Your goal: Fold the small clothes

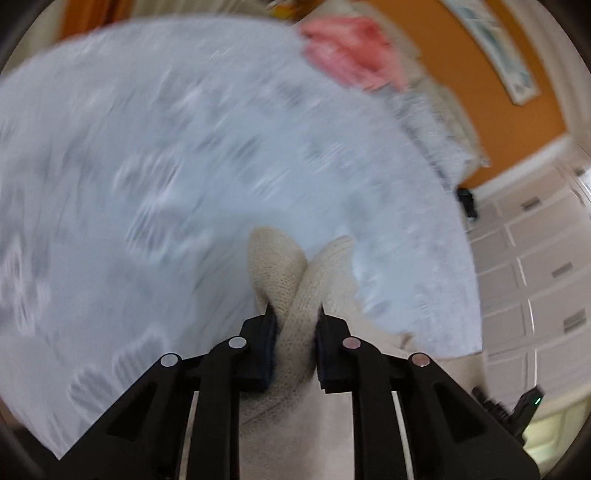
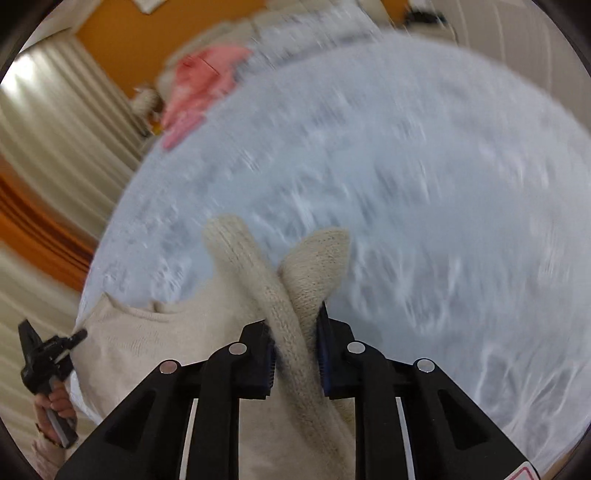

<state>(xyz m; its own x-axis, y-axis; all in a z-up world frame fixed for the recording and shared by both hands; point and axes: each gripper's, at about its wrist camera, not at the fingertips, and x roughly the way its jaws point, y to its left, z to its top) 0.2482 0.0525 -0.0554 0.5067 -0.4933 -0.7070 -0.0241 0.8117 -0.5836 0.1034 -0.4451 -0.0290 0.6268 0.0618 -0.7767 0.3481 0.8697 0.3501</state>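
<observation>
A cream knitted garment (image 1: 284, 273) is pinched between the pads of my left gripper (image 1: 295, 314), which is shut on a bunched fold of it, with two rounded ends sticking out past the fingertips. My right gripper (image 2: 295, 314) is likewise shut on another bunched edge of the same cream knitted garment (image 2: 280, 280), lifted above the pale blue patterned bedspread (image 2: 424, 184). The rest of the knit hangs toward the lower left in the right wrist view, where the left gripper (image 2: 79, 336) grips its far edge in a hand (image 2: 59, 402).
A pink garment (image 1: 347, 51) lies at the far edge of the bedspread (image 1: 166, 147), also seen as the pink garment (image 2: 199, 85) in the right wrist view. White drawers (image 1: 535, 266) stand to the right, and curtains (image 2: 55, 118) hang by the orange wall (image 2: 147, 33).
</observation>
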